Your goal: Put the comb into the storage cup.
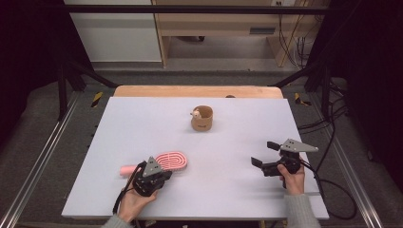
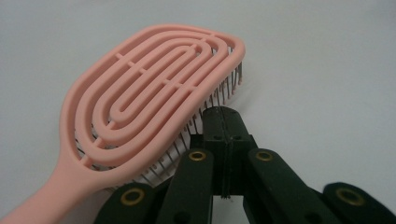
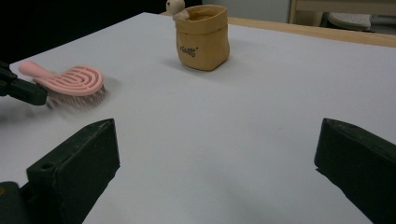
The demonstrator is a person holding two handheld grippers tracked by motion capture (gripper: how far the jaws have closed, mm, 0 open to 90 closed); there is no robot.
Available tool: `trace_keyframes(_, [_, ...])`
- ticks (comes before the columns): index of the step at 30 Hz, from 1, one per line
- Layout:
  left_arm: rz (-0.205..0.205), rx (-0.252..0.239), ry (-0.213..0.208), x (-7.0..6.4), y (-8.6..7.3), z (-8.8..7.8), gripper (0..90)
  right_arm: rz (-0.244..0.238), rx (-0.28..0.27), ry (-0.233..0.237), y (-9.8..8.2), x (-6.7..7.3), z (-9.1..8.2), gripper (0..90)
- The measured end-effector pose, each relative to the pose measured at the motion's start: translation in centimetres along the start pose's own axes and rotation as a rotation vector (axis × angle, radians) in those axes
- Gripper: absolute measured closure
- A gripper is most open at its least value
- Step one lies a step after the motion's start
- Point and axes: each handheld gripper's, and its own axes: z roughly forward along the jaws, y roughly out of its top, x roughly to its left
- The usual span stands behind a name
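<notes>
A: Where's your pink hairbrush (image 1: 167,161) right now?

B: It lies on the pale table (image 1: 142,123), near your edge on the left side, bristles down. Its oval head points toward the table's middle and its handle runs out to the left.

A: And your left gripper (image 1: 161,176)?

B: Its jaws are pressed together with nothing between them. In the left gripper view the closed tips (image 2: 224,122) sit right at the bristle side of the hairbrush (image 2: 154,98), just beside the head; whether they touch the bristles you can't tell from here. Your left hand (image 1: 133,202) holds the gripper body low over the table.

A: What about your right gripper (image 1: 264,154)?

B: Spread wide, holding nothing. In the right gripper view the two black jaws stand far apart over bare table, well away from the hairbrush (image 3: 70,81). Your right hand (image 1: 293,178) grips it near the right edge.

A: Anything else on the table?

B: A small tan pouch-shaped cup (image 1: 202,118) stands upright toward the far middle, with a little pale figure (image 1: 195,113) peeking over its rim, well apart from both grippers.
</notes>
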Motion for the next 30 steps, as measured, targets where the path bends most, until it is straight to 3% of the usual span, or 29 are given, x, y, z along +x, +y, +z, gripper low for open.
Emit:
trace_keyframes(11, [-0.021, -0.009, 0.044, 0.8, 0.8, 1.0, 90.0, 0.0, 0.0, 0.001, 0.0, 0.0, 0.0, 0.4])
trace_keyframes(18, [-0.024, -0.012, 0.043, 0.9, 0.9, 1.2, 90.0, 0.0, 0.0, 0.001, 0.0, 0.0, 0.0, 0.4])
trace_keyframes(24, [-0.019, -0.029, 0.023, 0.6, 1.0, 0.5, 90.0, -0.001, 0.001, 0.001, 0.0, 0.0, 0.0, 0.4])
trace_keyframes(30, [-0.012, -0.073, 0.004, 0.3, 1.4, -1.5, 89.8, 0.0, -0.001, 0.001, 0.0, 0.0, -0.1, 0.4])
